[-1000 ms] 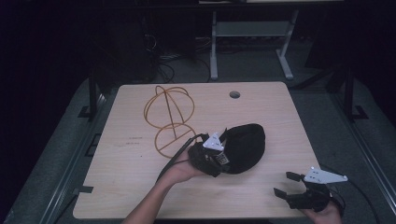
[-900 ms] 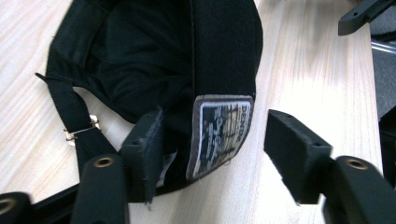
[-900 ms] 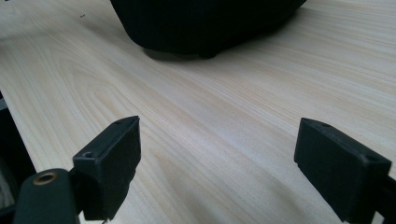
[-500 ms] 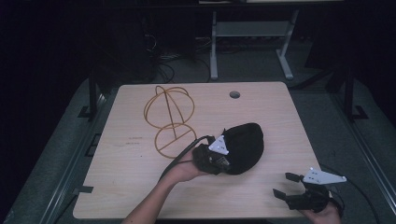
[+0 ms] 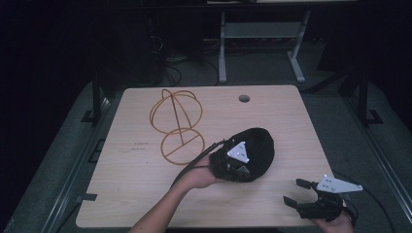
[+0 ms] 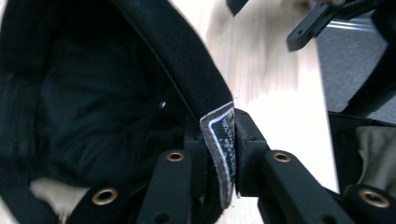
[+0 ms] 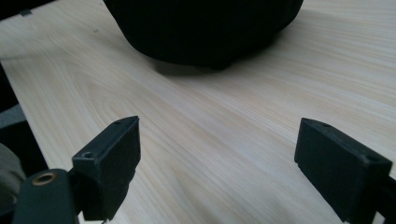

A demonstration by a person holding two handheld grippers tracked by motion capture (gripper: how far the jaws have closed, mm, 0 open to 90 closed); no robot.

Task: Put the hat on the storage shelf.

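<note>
The left gripper (image 5: 236, 162) sits at the near edge of a black cap (image 5: 257, 148) on the light wooden table (image 5: 145, 194), its jaws closed on the cap's rim. In the left gripper view the jaws pinch the cap's inner band (image 6: 187, 60) right at a sewn label (image 6: 219, 144), with the dark hollow of the cap to the left of the jaws. Beyond and to the left of this gripper stands a golden wire hat stand (image 5: 177, 121), apart from the cap. The right gripper (image 5: 296, 191) hovers near the table's front right corner, well apart from the cap, its jaws spread wide and empty. In the right gripper view, the cap lies ahead of the jaws on bare wood.
</note>
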